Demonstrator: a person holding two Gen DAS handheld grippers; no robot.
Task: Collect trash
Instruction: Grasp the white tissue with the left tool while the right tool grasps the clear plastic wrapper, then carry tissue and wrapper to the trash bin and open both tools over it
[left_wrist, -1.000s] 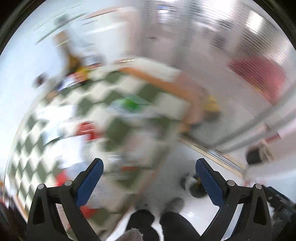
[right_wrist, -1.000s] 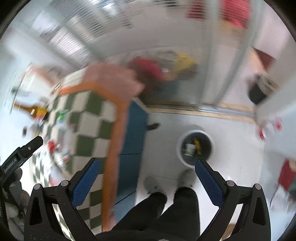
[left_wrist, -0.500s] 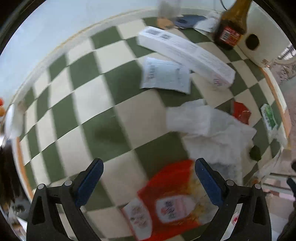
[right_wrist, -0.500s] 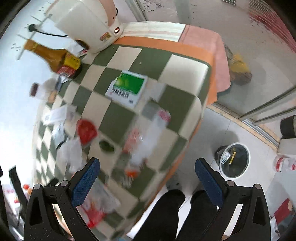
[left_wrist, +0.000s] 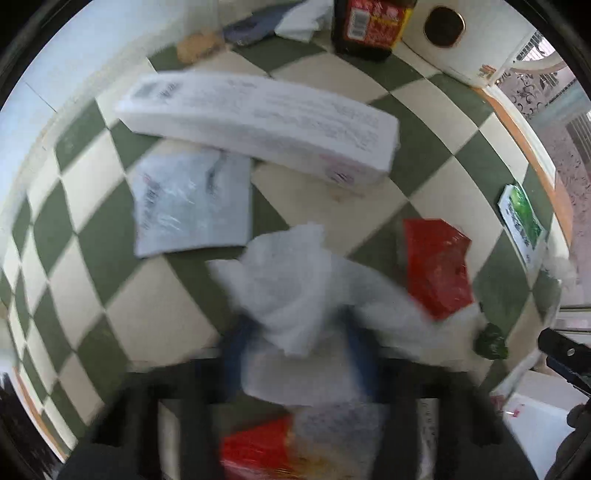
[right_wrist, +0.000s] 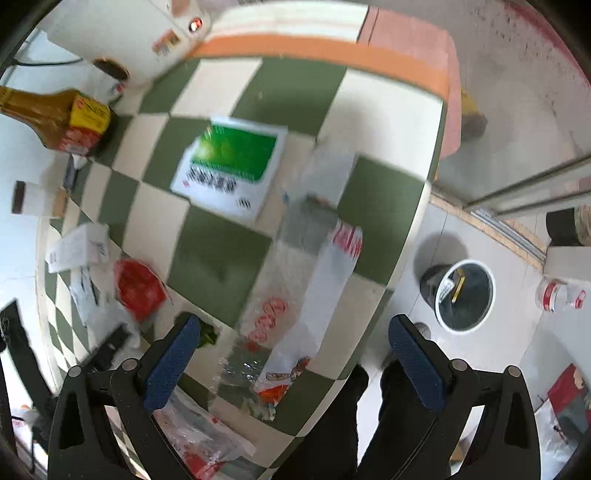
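In the left wrist view my left gripper (left_wrist: 297, 350) points down at the green-and-cream checked tablecloth (left_wrist: 155, 317). Its jaws are closing and a crumpled white tissue (left_wrist: 291, 280) is bunched between the blurred blue pads. A red wrapper (left_wrist: 436, 266) lies just right of the tissue. In the right wrist view my right gripper (right_wrist: 295, 354) stands open over the table's near edge. It is above a clear plastic wrapper with red print (right_wrist: 314, 288) and touches nothing. The round bin (right_wrist: 493, 291) stands on the floor to the right of the table.
A long white box (left_wrist: 258, 125), a flat white pouch (left_wrist: 192, 206), a green-and-white box (right_wrist: 232, 166), a brown sauce bottle (right_wrist: 59, 118) and a white appliance (right_wrist: 122, 33) sit on the table. A dark green scrap (right_wrist: 208, 336) lies near my right gripper's left finger. A person's dark trouser legs (right_wrist: 332, 424) are by the table edge.
Both grippers swung from the floor and room to over the table and came down. The left jaws went from wide open to closed around the white tissue. The right jaws stayed open.
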